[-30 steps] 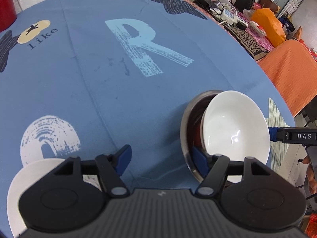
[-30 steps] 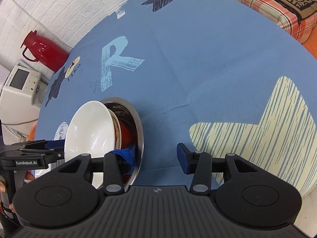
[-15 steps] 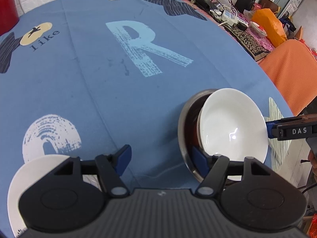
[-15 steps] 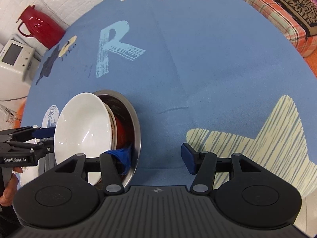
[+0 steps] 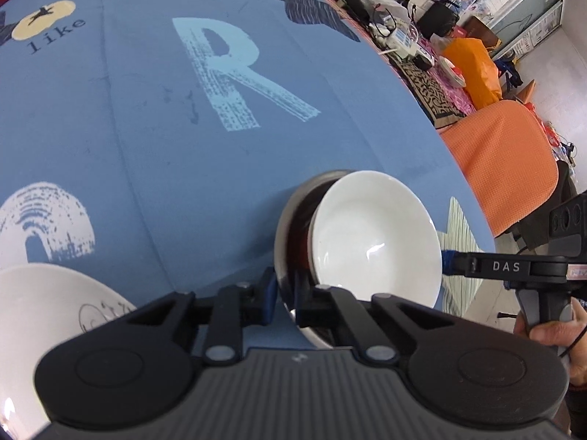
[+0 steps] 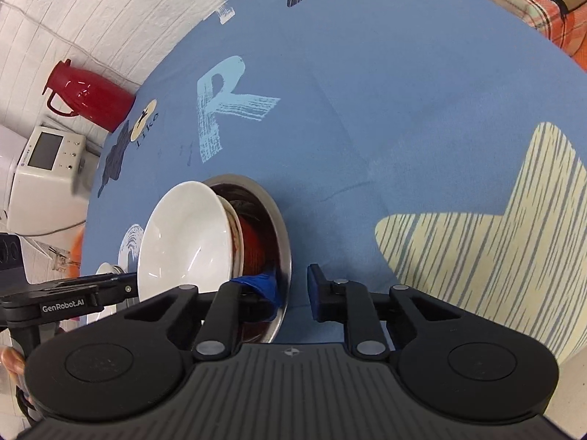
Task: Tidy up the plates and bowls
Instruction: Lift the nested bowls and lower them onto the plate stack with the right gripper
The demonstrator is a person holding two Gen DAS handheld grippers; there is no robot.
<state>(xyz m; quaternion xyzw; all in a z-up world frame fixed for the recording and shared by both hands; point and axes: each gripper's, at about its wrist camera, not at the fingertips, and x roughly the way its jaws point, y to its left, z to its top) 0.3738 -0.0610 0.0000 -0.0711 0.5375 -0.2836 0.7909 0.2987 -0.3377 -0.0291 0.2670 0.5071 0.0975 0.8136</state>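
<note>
A steel bowl [image 5: 290,212] stands on the blue tablecloth [image 5: 146,128] and holds a dark red bowl [image 6: 256,245] with a white bowl [image 5: 374,238] nested on top. My left gripper [image 5: 286,293] is shut on the steel bowl's near rim, one finger inside and one outside. On the opposite side, my right gripper [image 6: 293,288] is shut on the rim of the steel bowl [image 6: 279,227] in the same way. The white bowl [image 6: 187,238] leans toward the left gripper's side. A white plate [image 5: 44,315] lies at the left near the table edge.
A red thermos [image 6: 88,97] and a white appliance [image 6: 47,176] stand beyond the table's far left. An orange-covered seat [image 5: 506,157] and a cluttered side table [image 5: 403,36] lie past the right edge. A hand [image 5: 550,337] grips the right tool's handle.
Both grippers were open around the steel bowl's rim; their fingers have now closed onto it. The stack of bowls has stayed in place.
</note>
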